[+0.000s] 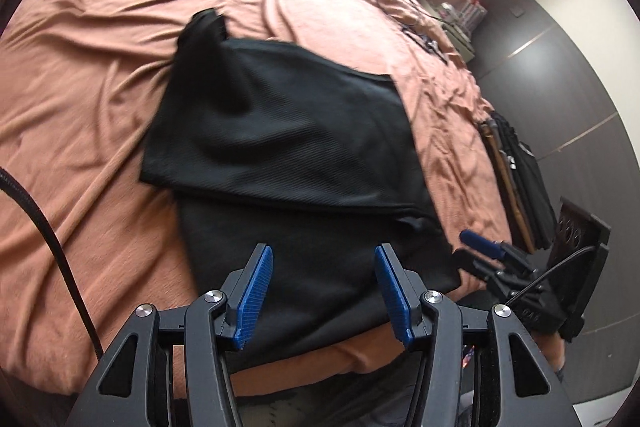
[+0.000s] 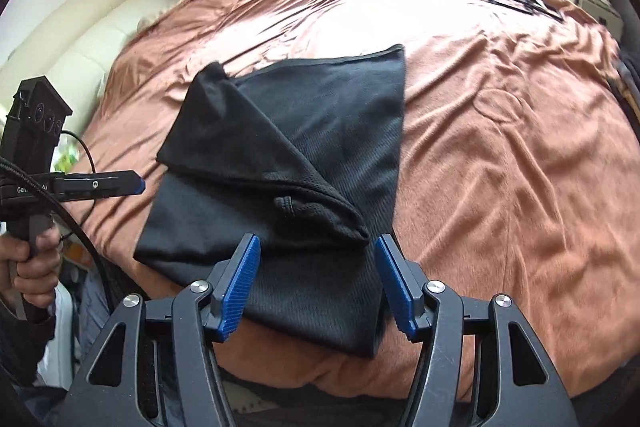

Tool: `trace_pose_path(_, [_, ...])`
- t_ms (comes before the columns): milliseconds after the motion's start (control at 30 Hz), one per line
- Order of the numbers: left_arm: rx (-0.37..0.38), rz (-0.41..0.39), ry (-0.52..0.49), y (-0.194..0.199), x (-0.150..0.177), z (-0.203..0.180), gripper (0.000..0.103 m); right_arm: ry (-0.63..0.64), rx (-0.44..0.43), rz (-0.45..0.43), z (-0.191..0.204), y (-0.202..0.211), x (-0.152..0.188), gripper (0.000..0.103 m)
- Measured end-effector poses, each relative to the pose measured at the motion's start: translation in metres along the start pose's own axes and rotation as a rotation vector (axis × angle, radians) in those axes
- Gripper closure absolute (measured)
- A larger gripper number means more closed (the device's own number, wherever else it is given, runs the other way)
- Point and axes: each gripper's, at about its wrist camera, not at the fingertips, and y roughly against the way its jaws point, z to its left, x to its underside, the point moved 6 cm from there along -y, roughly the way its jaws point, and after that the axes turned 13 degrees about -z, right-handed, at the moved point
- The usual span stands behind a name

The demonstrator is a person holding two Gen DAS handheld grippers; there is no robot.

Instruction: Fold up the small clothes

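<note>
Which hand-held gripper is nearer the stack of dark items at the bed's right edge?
Right. The right hand-held gripper sits just beside the stack; the left hand-held gripper hangs open over the black garment, farther away.

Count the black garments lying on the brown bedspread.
1: a black garment, partly folded, lies on the brown bedspread ahead of both open tools. Dark items at the bed's edge may be more clothes; unclear.

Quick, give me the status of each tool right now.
Left tool: open, holding nothing, above the black garment.
Right tool: open, holding nothing, above the same garment's near edge.
</note>
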Motion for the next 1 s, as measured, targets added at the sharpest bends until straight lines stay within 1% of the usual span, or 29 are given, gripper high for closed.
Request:
trace_pose_path(67, [-0.024,0.005,0.015,0.000,0.006,0.012,0.048,0.058,0.022,0.028,0.003,-0.010,-0.005,0.045])
trace_pose_path(167, [-0.056,0.011,0.034,-0.002,0.014,0.026,0.048,0.135,0.010,0.077,0.014,-0.025,-0.011,0.045])
trace_pose_path(267, [-0.085,0.018,0.053,-0.004,0.023,0.040,0.049,0.222,0.034,0.123,0.020,-0.040,-0.013,0.045])
trace_pose_path(367, [-0.108,0.020,0.059,-0.005,0.031,0.048,0.050,0.265,0.029,0.161,0.023,-0.054,-0.014,0.045])
trace_pose_path(500, [-0.123,0.038,0.070,-0.007,0.040,0.057,0.059,0.339,0.026,0.196,0.032,-0.071,-0.014,0.045])
trace_pose_path(567, [-0.125,0.036,0.067,-0.007,0.042,0.060,0.061,0.375,0.033,0.210,0.036,-0.081,-0.015,0.045])
trace_pose_path(667, [-0.143,0.034,0.060,-0.007,0.042,0.063,0.068,0.388,0.047,0.225,0.035,-0.093,-0.019,0.045])
trace_pose_path(700, [-0.150,0.035,0.057,-0.007,0.043,0.063,0.068,0.388,0.047,0.222,0.035,-0.095,-0.021,0.045])
trace_pose_path(767, [-0.150,0.033,0.056,-0.007,0.044,0.065,0.069,0.383,0.053,0.211,0.032,-0.097,-0.027,0.053])
trace_pose_path(833, [-0.152,0.032,0.053,-0.008,0.045,0.066,0.071,0.347,0.033,0.212,0.028,-0.098,-0.030,0.071])
trace_pose_path(867, [-0.153,0.031,0.050,-0.008,0.045,0.066,0.071,0.330,0.025,0.208,0.026,-0.098,-0.032,0.075])
trace_pose_path(933, [-0.157,0.031,0.042,-0.008,0.045,0.066,0.071,0.323,0.023,0.207,0.025,-0.099,-0.033,0.089])
trace_pose_path(1000, [-0.160,0.031,0.036,-0.009,0.045,0.065,0.071,0.306,0.021,0.208,0.022,-0.098,-0.034,0.094])
